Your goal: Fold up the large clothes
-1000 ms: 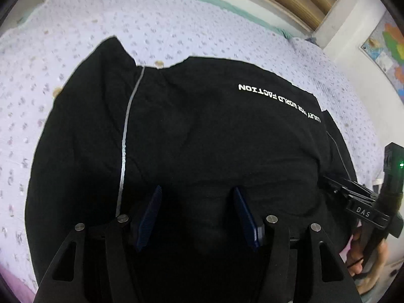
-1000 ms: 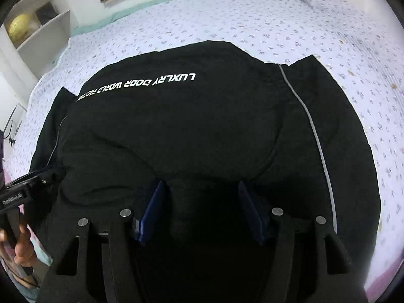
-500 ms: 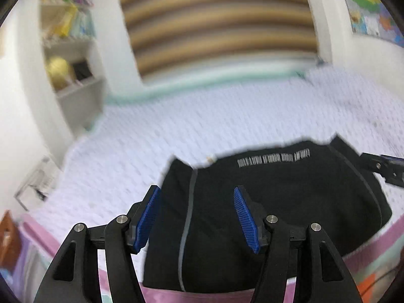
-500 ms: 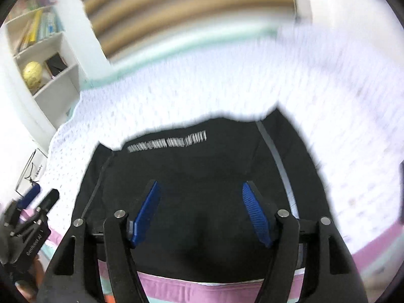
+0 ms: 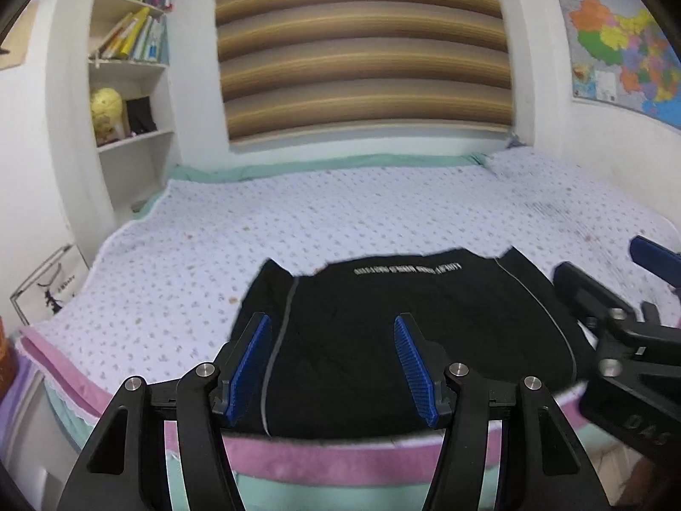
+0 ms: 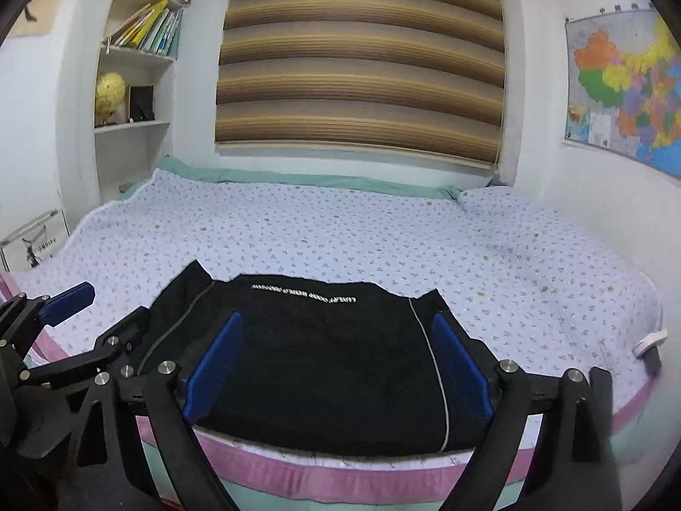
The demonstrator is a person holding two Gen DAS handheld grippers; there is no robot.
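A black garment (image 5: 383, 340) with a white line of lettering and grey piping lies folded flat near the front edge of the bed (image 5: 340, 213); the right wrist view shows the same garment (image 6: 323, 362). My left gripper (image 5: 331, 318) hangs open above and in front of it, with nothing between its blue pads. My right gripper (image 6: 337, 316) is also off the cloth; its jaws are opening wider and hold nothing. Each gripper shows in the other's view: the right gripper (image 5: 617, 274) at the right edge, the left gripper (image 6: 98, 311) at the left edge.
The bed has a lilac flowered sheet (image 6: 383, 234) and a pink trim (image 6: 340, 477) along its front edge. A shelf (image 5: 132, 64) with books and a yellow globe (image 5: 106, 106) stands at the back left. A striped blind (image 6: 361, 55) and a wall map (image 6: 625, 89) hang behind.
Both grippers have lifted up and drawn back from the garment, so the views now take in the whole bed. The right jaws have spread wider. The garment stays lying flat.
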